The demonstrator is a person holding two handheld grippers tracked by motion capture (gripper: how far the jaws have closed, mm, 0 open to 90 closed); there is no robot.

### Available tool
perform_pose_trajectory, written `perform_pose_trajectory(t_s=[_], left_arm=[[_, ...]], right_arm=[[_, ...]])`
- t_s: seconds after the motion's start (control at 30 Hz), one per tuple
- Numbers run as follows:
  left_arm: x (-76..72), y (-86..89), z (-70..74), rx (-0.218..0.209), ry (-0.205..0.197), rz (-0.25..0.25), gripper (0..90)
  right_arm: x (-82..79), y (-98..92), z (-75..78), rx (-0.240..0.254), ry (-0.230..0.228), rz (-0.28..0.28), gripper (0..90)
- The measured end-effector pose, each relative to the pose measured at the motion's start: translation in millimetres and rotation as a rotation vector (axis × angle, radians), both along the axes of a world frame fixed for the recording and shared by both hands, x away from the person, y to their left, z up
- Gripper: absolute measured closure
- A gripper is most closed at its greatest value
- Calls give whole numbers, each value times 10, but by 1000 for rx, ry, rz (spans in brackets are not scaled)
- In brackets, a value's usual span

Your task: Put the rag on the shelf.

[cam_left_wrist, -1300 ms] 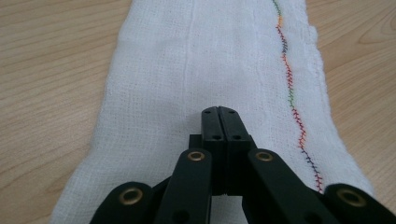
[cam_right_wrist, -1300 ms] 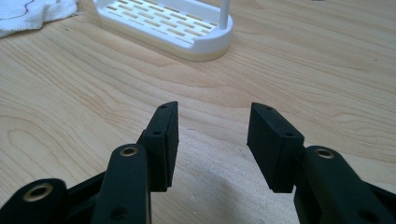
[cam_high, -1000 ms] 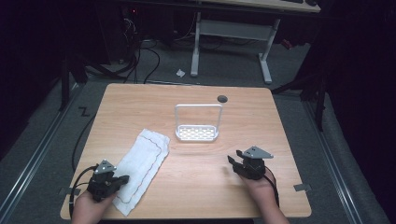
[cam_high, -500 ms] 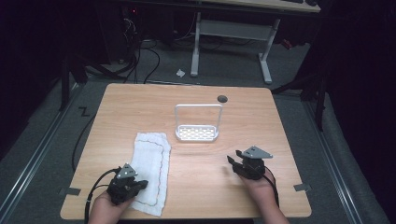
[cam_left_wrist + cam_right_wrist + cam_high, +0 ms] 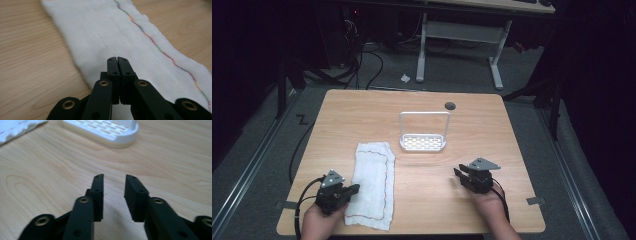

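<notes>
High view: my left gripper [image 5: 354,188] sits at the lower left of the frame, its tips over the left edge of the white cloth [image 5: 373,185]. The cloth lies flat on the wooden counter [image 5: 362,110] as a long strip from the lower edge up toward mid-frame, with a thin coloured stitch line along its border. The jaws are clenched together with nothing pinched between them.

Left gripper view: the two black jaws [image 5: 117,62] meet face to face at lower centre. The cloth [image 5: 105,32] spreads beneath and beyond them from the upper left to the lower right; the stitched seam runs down its right side. Bare counter wood shows at left.

High view, lower right: my right gripper [image 5: 459,175] rests near the counter's lower edge, well apart from the cloth. A white slotted rack [image 5: 422,142] with an upright wire handle stands at mid-frame, between and beyond both grippers.

Right gripper view: the jaws [image 5: 114,180] have just been closing but a gap remains, with only bare wood between them; released, holding nothing. The rack's tray [image 5: 110,131] lies at the top, and a cloth corner [image 5: 15,128] at upper left.
</notes>
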State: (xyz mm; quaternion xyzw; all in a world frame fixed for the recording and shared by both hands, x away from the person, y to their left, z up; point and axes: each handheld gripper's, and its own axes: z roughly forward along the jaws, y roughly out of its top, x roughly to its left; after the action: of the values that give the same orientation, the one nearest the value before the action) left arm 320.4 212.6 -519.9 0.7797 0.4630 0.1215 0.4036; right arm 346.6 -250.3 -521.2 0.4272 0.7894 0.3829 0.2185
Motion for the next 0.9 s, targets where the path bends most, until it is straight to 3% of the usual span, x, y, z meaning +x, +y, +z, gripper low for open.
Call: perform_pose_trajectory(t_s=[0.1, 0.2, 0.3, 0.4, 0.47, 0.6, 0.73, 0.9], left_arm=[[39, 55, -30, -6, -4, 29, 892], [93, 19, -55, -10, -4, 24, 891], [144, -55, -68, 20, -13, 5, 880], [158, -76, -91, 31, -3, -2, 877], [157, -68, -95, 47, -6, -16, 876], [177, -28, -102, 30, 7, -19, 869], [179, -36, -108, 33, 10, -26, 869], [157, -59, -102, 38, 20, -60, 875]], right_arm=[[-10, 164, -7, -25, 25, 42, 900], [-13, 451, 27, -39, 15, 111, 900], [19, 852, 60, -59, 22, 200, 900], [100, 1271, 59, -26, 48, 263, 900], [158, 1550, 37, -30, 54, 302, 898], [274, 1957, -16, -53, 66, 340, 884], [396, 2113, -78, -78, 90, 340, 893], [395, 2091, -84, -83, 93, 342, 900]])
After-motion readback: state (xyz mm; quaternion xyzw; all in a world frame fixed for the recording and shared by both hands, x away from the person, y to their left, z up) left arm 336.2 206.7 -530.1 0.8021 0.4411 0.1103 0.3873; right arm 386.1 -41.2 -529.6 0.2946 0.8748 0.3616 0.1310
